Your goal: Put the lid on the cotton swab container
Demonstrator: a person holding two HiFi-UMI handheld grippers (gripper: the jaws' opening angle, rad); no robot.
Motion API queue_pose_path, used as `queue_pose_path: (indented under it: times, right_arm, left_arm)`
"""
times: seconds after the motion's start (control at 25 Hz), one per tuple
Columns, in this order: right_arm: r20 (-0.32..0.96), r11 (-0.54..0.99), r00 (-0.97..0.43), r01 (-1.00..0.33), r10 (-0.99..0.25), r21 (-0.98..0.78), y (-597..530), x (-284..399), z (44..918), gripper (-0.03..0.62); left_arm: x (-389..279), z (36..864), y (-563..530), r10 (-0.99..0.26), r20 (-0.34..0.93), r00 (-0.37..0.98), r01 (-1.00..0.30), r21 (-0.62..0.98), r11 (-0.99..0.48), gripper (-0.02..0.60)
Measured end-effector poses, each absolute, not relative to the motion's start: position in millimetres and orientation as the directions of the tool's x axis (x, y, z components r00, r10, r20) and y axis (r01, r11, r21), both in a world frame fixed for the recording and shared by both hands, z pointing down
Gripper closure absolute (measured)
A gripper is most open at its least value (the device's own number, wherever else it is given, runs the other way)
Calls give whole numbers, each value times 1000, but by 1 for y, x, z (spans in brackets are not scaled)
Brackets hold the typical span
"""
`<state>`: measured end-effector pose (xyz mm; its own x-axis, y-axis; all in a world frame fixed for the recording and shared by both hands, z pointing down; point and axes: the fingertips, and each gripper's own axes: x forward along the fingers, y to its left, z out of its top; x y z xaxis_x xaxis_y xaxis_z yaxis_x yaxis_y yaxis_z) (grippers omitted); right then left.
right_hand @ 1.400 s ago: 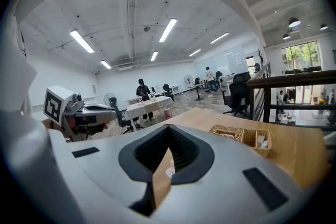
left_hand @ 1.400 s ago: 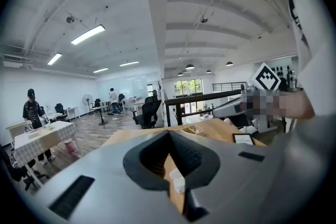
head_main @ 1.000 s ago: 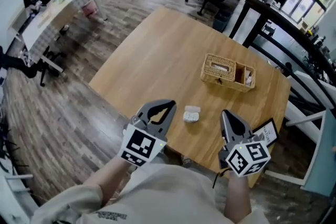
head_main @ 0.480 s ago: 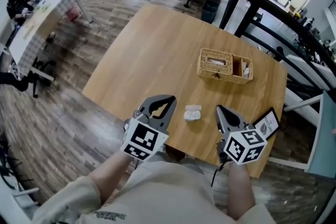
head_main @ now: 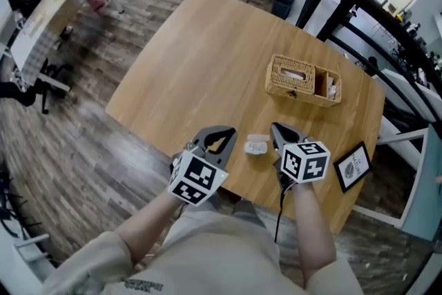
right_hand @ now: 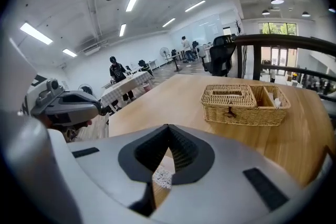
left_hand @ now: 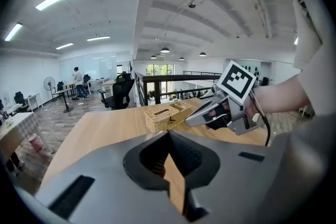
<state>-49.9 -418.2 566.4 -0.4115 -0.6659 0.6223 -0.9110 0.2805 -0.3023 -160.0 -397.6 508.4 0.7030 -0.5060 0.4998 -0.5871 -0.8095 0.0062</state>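
A wooden desk (head_main: 207, 59) carries a wicker basket (head_main: 302, 87) at its far side. Nearer us, our left tool (head_main: 230, 132) and right tool (head_main: 275, 128) are both clenched, empty, with the small cotton swab container (head_main: 257, 145) lying between them on the desk.

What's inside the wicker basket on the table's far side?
The wicker basket has two sections. The smaller open one holds a few white items, too small to identify. A woven top with a slot covers the larger one, hiding its contents.
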Motion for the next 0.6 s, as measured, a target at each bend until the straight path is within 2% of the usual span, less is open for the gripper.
queue_pose_path:
  times: [0.24, 0.6]
  right_arm:
    - [695, 251, -382, -924, -609, -288, -427, -44, 616, 568]
    - [740, 252, -441, -897, -508, -362, -411, -57, 651, 568]
  left_arm:
    - [-163, 547, -394, -483, 552, 680, -599, 38, -800, 560]
    - [-169, 570, -384, -459, 588, 665, -616, 85, -783, 560]
